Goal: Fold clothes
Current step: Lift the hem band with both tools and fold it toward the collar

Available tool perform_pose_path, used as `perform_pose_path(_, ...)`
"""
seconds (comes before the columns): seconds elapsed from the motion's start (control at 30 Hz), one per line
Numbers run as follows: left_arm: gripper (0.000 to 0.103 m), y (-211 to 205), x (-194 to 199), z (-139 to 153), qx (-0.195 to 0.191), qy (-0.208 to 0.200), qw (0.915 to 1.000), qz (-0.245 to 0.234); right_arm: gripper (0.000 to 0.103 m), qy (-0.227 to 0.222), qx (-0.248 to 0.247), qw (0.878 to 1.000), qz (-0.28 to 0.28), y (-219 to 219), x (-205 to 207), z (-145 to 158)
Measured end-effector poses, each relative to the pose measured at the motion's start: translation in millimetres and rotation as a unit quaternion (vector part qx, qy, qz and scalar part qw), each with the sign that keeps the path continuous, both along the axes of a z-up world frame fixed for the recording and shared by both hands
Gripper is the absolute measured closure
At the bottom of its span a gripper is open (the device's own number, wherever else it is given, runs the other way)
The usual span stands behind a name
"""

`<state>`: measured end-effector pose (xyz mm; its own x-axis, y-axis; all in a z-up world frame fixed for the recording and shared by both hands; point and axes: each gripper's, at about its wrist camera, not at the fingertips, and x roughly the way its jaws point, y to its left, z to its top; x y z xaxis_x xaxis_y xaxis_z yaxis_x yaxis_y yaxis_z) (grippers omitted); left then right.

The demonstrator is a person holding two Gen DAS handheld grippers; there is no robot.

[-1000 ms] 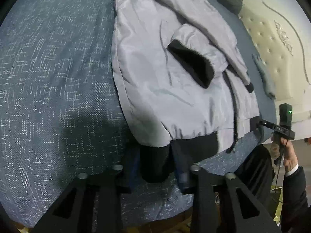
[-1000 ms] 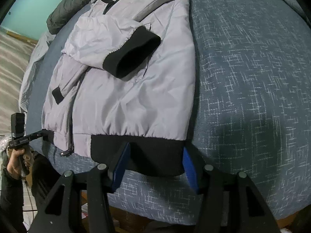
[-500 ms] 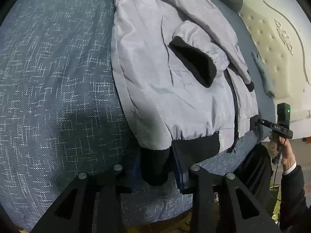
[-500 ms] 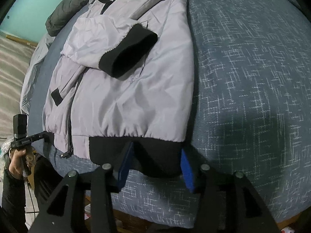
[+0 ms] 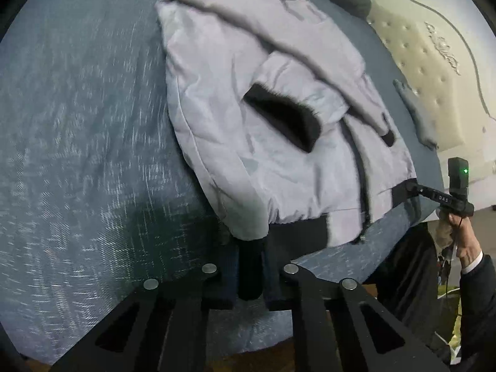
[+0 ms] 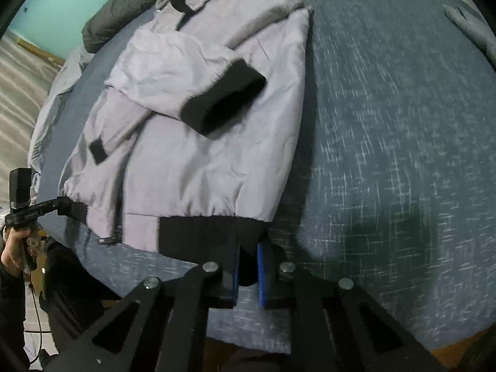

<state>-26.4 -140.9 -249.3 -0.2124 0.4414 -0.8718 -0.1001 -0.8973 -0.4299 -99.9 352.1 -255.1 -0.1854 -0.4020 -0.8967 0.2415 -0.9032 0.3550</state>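
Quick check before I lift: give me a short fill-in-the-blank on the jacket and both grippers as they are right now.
1. The grey jacket lies on a ____ bedspread.
2. The left gripper and the right gripper are both closing on the jacket's black ____.
3. One sleeve is folded across the jacket's front; its cuff is ____ in colour.
4. The cream padded headboard shows only in the ____ wrist view.

Missing words: blue; hem; black; left

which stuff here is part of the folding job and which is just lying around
Job:
- grey jacket, its black hem pinched
- left tongs, closing
- right tongs, closing

Lying about:
- dark garment
- small grey cloth
- headboard
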Motion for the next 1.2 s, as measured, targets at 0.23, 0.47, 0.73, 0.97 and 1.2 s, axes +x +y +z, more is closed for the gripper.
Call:
perform_pose_path(0.23,0.094,2.5,16.6,60.9,-0.002,0.048,0.9987,-0.017,0.096,0.029,-0.053,0.998,0.013,-2.4,11.5,53.3)
perform_pose_path(0.47,0.095,9.0,28.7,97.5,-0.001,0.080,0.9964,-0.029,0.096,0.054,-0.085,0.995,0.023,-2.7,26.9,86.9)
perform_pose_path(0.73,0.095,19.4,50.1,137.2,-0.002,0.117,0.9922,-0.043,0.096,0.089,-0.119,0.988,0.041,-4.4,44.9,125.7)
perform_pose_path(0.97,0.095,24.0,67.1,142.2,-0.003,0.143,0.9884,-0.052,0.096,0.113,-0.136,0.982,0.061,0.2,67.5,154.3)
perform_pose_path(1.2,0.095,16.7,91.0,144.8,-0.002,0.167,0.9844,-0.055,0.096,0.128,-0.150,0.977,0.079,5.1,89.1,171.8)
